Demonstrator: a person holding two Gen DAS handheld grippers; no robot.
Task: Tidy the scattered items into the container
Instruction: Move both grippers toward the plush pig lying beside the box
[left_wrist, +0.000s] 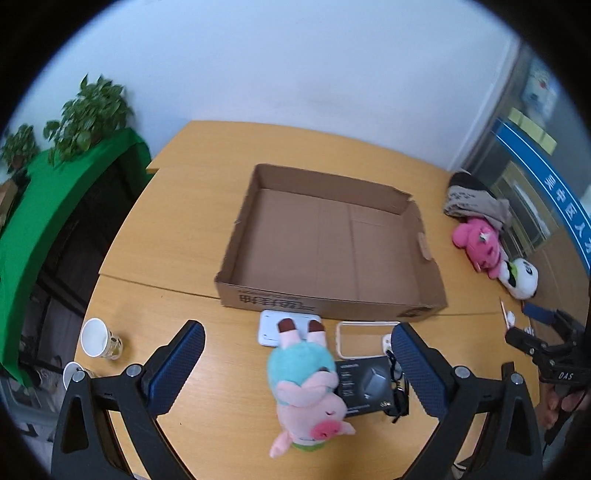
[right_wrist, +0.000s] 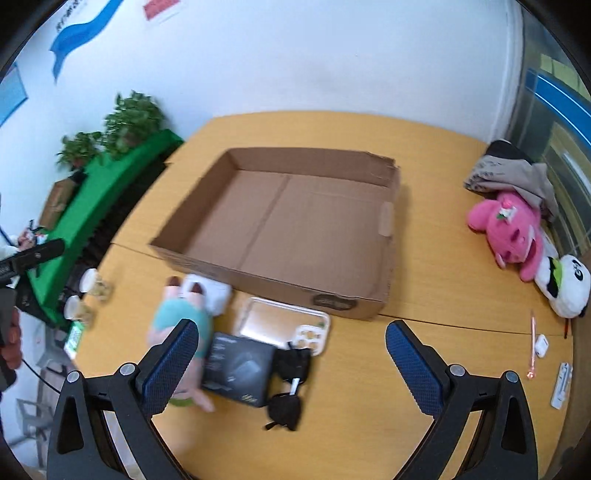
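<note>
Both hand-held grippers, left and right, are held wide apart, gripping nothing; the pig plush is seen just before the cardboard box.

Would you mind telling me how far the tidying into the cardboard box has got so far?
Nothing looks done: the cardboard box holds nothing. Nothing is in hand either; the left gripper and right gripper are both open. The left one hovers around the pig plush. Left to do: the plush, black box, sunglasses, phone case and white device.
</note>
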